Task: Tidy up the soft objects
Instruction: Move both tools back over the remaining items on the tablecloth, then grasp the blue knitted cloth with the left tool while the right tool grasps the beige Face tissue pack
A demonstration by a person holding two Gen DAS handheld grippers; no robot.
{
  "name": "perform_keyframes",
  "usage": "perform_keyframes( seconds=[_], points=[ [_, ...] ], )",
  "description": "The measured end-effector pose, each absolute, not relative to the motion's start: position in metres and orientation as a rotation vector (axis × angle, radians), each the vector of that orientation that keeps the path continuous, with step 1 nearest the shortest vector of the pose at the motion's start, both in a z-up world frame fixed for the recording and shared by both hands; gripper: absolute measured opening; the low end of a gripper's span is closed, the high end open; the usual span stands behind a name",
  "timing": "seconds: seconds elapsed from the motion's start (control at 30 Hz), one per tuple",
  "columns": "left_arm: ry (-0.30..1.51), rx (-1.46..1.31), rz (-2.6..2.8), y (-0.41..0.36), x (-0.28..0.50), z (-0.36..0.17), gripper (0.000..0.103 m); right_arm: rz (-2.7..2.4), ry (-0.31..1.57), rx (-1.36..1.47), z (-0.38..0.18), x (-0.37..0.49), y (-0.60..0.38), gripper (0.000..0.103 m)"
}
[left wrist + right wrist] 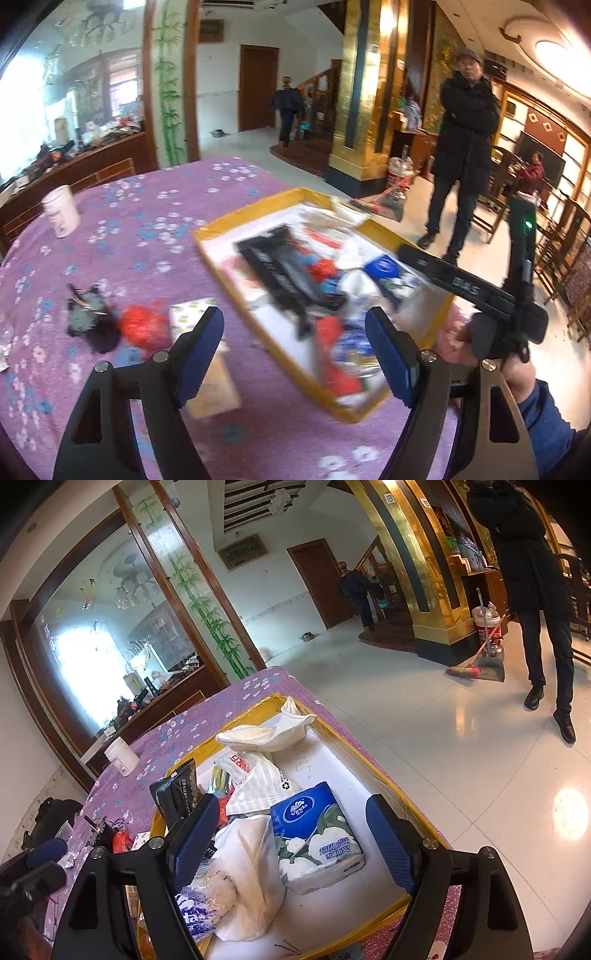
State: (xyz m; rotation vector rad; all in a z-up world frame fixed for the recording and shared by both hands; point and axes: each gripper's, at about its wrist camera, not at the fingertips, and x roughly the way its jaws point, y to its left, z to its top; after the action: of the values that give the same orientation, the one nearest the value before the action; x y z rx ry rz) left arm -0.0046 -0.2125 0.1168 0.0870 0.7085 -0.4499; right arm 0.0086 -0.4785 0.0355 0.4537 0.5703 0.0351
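Hovering: right gripper (291, 845), jaws spread and empty, above the tissue pack (316, 834) in the yellow-rimmed tray (388, 760).
Left gripper (295, 354): jaws wide (nothing held), near the tray's left, probably ready to gather loose items.

Left wrist view: contents of yellow-rimmed tray (207, 236) motion-blurred; black packet (284, 266) lettering unreadable, red and blue items beside it not identifiable. Dark clump (90, 319) on purple cloth (129, 221) too smeared to name. White jar (61, 216) label illegible. Right wrist view: tray's near-left corner hidden behind left finger (194, 843); blue-printed bag (199, 908) partly covered. Standing man (532, 572) cut off at the top edge, head unseen
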Motion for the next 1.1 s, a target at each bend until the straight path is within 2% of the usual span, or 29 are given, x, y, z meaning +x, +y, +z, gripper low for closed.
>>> perform_keyframes(
  seconds=[0.27, 0.43, 0.53, 0.7, 0.83, 1.03, 1.1],
  points=[
    [0.708, 0.063, -0.353, -0.141, 0.013, 0.107, 0.081, -0.013, 0.595, 0.448, 0.040, 0.004, -0.470, 0.085],
    [0.782, -0.005, -0.284, -0.093, 0.038, 0.095, 0.081, 0.058, 0.564, 0.386, 0.079, -0.006, -0.422, 0.085],
    [0.805, -0.063, -0.206, -0.065, 0.050, 0.091, 0.081, 0.177, 0.621, 0.314, 0.089, -0.005, -0.366, 0.093],
    [0.853, -0.150, -0.127, -0.032, 0.061, 0.084, 0.081, 0.378, 0.818, 0.165, 0.065, 0.007, -0.268, 0.093],
    [0.870, -0.159, -0.105, -0.025, 0.064, 0.082, 0.081, 0.341, 0.919, -0.004, 0.038, 0.025, -0.221, 0.093],
    [0.891, -0.153, -0.089, -0.021, 0.068, 0.079, 0.081, 0.290, 0.994, -0.063, 0.007, 0.047, -0.202, 0.093],
    [0.904, -0.141, -0.097, -0.022, 0.069, 0.078, 0.081, 0.271, 0.963, -0.115, 0.004, 0.050, -0.195, 0.093]
  ],
)
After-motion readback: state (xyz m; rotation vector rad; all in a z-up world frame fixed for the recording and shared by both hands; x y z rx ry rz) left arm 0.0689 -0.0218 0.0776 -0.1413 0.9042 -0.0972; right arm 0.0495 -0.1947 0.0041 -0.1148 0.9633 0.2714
